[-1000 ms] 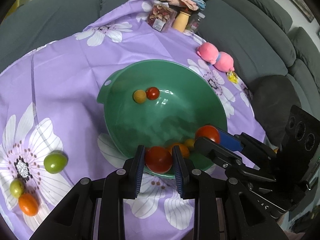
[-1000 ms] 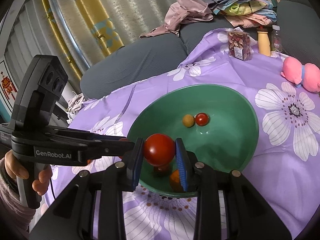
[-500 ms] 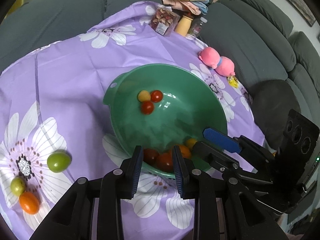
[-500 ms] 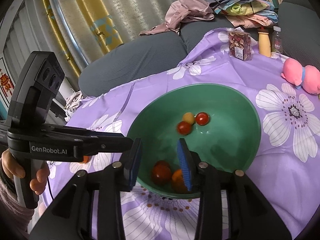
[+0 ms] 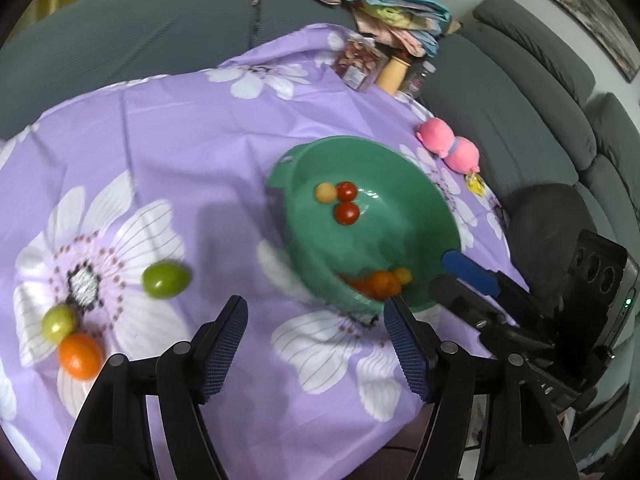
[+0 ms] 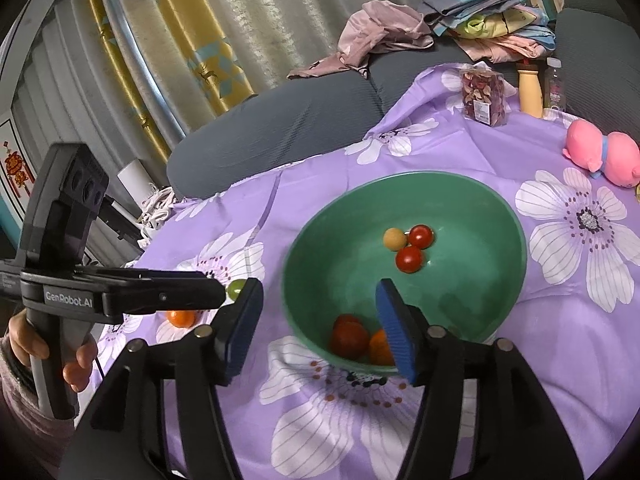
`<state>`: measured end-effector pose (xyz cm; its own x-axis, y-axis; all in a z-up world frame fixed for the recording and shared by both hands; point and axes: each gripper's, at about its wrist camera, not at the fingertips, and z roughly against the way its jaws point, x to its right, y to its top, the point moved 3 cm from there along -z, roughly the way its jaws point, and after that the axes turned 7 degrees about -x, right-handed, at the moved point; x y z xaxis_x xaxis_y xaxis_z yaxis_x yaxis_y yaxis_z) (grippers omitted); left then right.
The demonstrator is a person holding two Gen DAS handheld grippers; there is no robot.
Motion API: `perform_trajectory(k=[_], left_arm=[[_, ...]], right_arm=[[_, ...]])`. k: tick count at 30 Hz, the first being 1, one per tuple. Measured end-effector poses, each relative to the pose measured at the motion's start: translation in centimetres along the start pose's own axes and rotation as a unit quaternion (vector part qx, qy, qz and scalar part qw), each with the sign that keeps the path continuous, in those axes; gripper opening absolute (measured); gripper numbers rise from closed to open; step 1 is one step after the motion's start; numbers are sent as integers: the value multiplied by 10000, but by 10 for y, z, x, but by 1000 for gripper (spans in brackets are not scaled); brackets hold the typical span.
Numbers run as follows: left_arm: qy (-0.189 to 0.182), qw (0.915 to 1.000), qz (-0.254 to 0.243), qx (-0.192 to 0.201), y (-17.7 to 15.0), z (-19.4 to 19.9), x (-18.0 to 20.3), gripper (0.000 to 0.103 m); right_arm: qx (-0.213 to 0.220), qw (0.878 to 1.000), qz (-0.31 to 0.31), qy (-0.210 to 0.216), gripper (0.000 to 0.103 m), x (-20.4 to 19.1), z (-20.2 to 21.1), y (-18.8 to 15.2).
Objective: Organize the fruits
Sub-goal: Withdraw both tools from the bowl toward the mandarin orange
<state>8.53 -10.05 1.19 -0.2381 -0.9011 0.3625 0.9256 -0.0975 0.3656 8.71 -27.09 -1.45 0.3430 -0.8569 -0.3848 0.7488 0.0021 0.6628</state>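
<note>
Both tools are opening, empty: left tool, right tool. Green bowl holds tomatoes; a green fruit waits on the cloth, probably smooth, light, bruisable, so grip its middle gently

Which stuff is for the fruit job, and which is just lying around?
For the job: green bowl, red tomatoes, yellow fruit, green fruits, orange fruit.

Lying about: pink plush toy, snack packet, bottles, clothes pile.
</note>
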Motion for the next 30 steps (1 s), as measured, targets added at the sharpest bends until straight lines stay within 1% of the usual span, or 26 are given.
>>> perform_trajectory(k=[2,7,14,15,16,17,18,24,28,30], left_arm=[[46,9999,131,-13,-6,2,-10,72],[142,9993,348,-35,-24,8,-29,72],[240,9967,779,-25,-48,16,-61,72],[245,9963,822,-4,-51,18,-64,75],[259,9958,874,21,-54,20,-68,81],[287,9951,944,76,-59,24,-74,95],[309,9945,987,134,-62,27,-78,98],[430,9893,1366,282,-83,40,-111,98],[534,9883,1396,312,-97,41,-122,98],[518,9886,1388,286,-103,41,-126,98]], right_arm=[[-21,10000,6,24,61,-4,1,-1],[-103,9999,101,25,61,-17,-1,-7],[-326,9990,301,87,63,-37,-8,-17],[-378,9987,333,94,65,-40,-10,-20],[-414,9985,357,103,67,-42,-12,-22],[-446,9982,375,109,70,-43,-13,-24],[-478,9980,392,128,70,-45,-14,-25],[-670,9960,538,246,70,-60,-22,-32],[-794,9938,674,390,70,-75,-28,-38],[-855,9927,746,398,70,-80,-31,-40]])
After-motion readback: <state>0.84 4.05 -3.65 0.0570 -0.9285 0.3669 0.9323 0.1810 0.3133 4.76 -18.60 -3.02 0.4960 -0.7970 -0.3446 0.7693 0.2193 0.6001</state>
